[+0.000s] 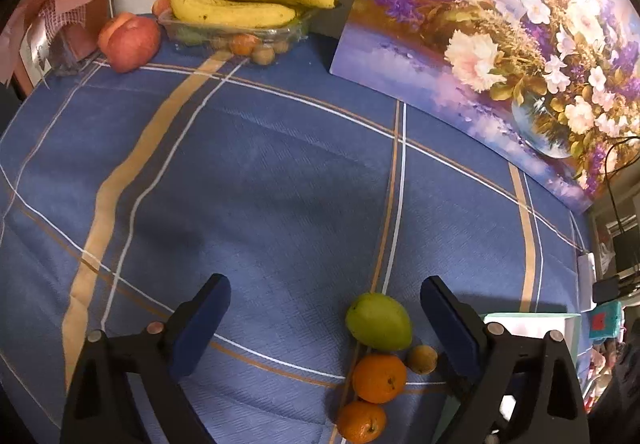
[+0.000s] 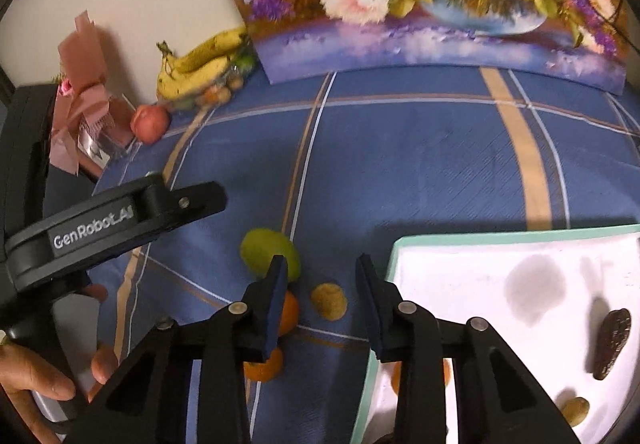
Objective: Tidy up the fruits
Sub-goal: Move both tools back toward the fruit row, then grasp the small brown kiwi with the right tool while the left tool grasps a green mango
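We find a few pieces already on the white tray (image 2: pixel 500 264), while the green fruit (image 1: pixel 378 322) and oranges (image 1: pixel 379 378) lie beside it, left gripper (image 1: pixel 324 324) spread, right gripper (image 2: pixel 322 304) half-closed and empty.

Both views downward, shared green fruit (image 1: pixel 378 321)

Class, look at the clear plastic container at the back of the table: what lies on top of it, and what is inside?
Bananas lie on the clear container. Inside, small orange and tan fruits show through its wall; the rest is covered.
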The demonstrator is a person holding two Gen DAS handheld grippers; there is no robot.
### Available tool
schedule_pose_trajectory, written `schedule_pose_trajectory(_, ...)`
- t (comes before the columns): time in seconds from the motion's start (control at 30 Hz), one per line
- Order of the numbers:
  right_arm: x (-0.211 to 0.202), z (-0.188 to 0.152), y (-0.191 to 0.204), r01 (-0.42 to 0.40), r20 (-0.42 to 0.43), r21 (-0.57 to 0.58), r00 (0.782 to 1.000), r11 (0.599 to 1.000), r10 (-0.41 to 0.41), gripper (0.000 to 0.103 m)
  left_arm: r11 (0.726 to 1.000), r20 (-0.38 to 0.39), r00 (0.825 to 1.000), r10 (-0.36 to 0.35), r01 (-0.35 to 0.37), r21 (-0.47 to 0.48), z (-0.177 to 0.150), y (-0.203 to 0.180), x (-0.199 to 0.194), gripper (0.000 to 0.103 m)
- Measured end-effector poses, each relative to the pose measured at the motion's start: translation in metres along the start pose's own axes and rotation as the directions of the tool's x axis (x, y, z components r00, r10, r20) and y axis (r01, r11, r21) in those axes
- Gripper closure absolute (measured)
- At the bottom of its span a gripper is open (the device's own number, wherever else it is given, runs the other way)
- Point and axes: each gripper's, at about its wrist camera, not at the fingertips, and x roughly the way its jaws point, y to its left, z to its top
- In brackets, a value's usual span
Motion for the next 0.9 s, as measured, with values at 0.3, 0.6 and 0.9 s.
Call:
schedule_pose_trajectory(0.3, 0.029, -0.009, 0.005, 0.035, -0.091, -0.024, 0.995, 0.999, -0.037, 0.071, 1.0, -0.032, 0.999, -0.018, 0.017, -0.024, -0.003, 0.003, 0.009, 0.006)
schedule_pose_trajectory(0.6, 0.036, -0.01, 0.008, 0.08, -0.097, -0.056, 0.992, 0.995, -0.085, 0.079, 0.999, -0.053, 0.998, -0.032, 0.03, -0.039, -0.005, 0.002, 0.015, 0.008)
schedule_pose_trajectory(0.9, 0.01, -0.003, -0.004, 0.054, -0.056, -0.019, 0.997, 0.998, -0.055, 0.079, 0.996, -0.08, 0.995, -0.067, 0.062, -0.063, -0.007, 0.0, 0.017, 0.02)
